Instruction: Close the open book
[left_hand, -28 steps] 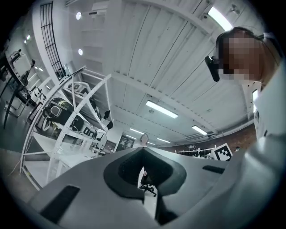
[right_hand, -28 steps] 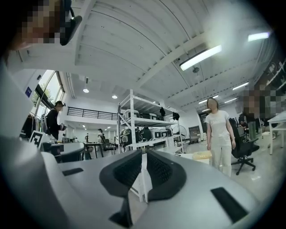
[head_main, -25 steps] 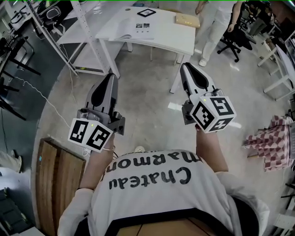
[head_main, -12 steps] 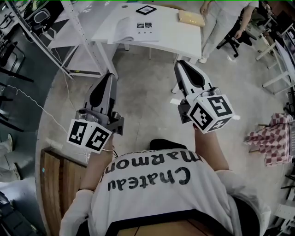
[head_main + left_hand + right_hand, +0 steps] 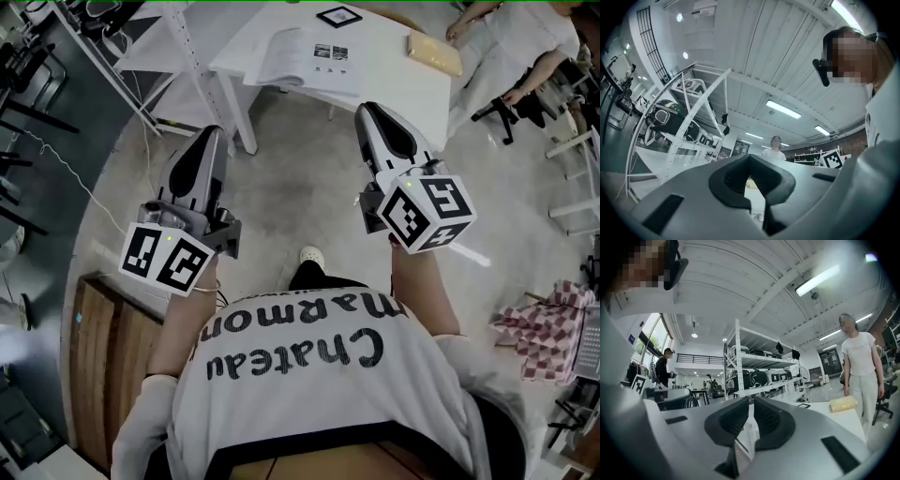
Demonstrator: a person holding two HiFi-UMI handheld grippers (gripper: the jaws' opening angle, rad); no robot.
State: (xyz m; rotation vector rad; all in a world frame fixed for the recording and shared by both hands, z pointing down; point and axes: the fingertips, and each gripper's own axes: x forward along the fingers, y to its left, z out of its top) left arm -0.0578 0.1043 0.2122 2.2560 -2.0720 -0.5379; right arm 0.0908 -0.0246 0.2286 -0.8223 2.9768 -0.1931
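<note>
- Head view: both forearms reach forward from the body. The left gripper [image 5: 210,131] and right gripper [image 5: 368,107] are held side by side, well apart, and point toward the white table [image 5: 398,80] ahead.
- Head view: each marker cube faces up at us and hides most of the hand behind it.
- Head view: the book [image 5: 298,54] lies open and flat on the table near its front left edge. Its pages are white, with two small dark pictures on the right-hand page and the left leaves arching slightly. It is well apart from both grippers, and neither touches it.
- Head view: a yellow block [image 5: 434,52] and a black-framed marker [image 5: 339,16] lie further back on the same table.
- Left gripper view: the left gripper [image 5: 750,157] tips slightly upward. Its dark pads meet at the tip, clenched on nothing. We see a white rack [image 5: 689,112] to the left and a standing person [image 5: 776,146] far ahead.
- Right gripper view: the right gripper [image 5: 751,401] sits about level, its jaws closed to a thin slit and empty. The tabletop [image 5: 834,418] runs ahead, with the yellow block [image 5: 843,403] beside a standing person [image 5: 858,362]. We cannot make out the book here with certainty.
</note>
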